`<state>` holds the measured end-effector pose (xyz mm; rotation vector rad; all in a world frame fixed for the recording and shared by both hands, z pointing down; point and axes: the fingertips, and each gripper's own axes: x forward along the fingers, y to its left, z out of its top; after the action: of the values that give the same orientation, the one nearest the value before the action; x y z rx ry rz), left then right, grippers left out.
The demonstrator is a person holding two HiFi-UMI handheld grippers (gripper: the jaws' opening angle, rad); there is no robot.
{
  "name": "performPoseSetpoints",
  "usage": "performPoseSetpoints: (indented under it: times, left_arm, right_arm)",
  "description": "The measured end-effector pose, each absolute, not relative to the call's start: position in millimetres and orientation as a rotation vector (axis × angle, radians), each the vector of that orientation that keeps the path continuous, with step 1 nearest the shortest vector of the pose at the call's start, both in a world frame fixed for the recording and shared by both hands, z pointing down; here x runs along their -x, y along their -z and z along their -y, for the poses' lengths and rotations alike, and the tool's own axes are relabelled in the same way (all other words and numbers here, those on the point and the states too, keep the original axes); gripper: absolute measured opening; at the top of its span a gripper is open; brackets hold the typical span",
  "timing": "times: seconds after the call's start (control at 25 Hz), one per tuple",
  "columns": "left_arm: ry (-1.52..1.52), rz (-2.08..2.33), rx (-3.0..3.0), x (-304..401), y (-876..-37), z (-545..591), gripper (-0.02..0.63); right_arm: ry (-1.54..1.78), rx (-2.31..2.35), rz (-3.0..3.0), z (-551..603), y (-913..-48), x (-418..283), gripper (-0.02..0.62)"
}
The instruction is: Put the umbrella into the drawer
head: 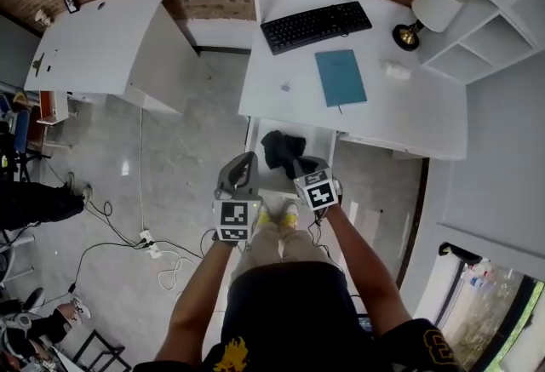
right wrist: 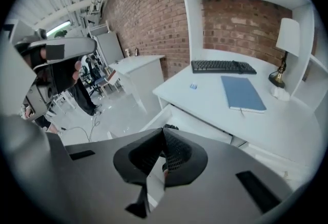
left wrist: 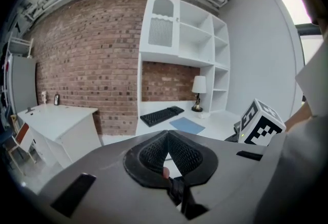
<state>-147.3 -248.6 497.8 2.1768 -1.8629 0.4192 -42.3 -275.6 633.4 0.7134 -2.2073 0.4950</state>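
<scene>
A crumpled black umbrella lies inside the open white drawer under the desk. Both grippers hang above the drawer's front, apart from the umbrella. My left gripper is on the left, and its ribbed pads meet at the tip with nothing between them. My right gripper is beside it on the right, also shut and empty. In the right gripper view a dark bit of the umbrella peeks over the jaws inside the drawer.
On the white desk lie a black keyboard, a blue notebook and a lamp. White shelves stand at the right. A second white desk is at the left. Cables and a power strip lie on the floor.
</scene>
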Motion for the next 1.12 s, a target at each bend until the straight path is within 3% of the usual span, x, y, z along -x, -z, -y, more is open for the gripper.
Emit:
performPoseSetpoints:
  times: [0.68,1.12]
  left_arm:
    - [-0.159,1.823,-2.487,129,-331,240,0.015]
    - [-0.076,1.78,-2.622,124,-290,233,0.015]
  right_arm:
    - [0.047,-1.12,2.743,269,-319,22,0.002]
    - [0.157,-1.331,2.803,248,-258,-2,0.002]
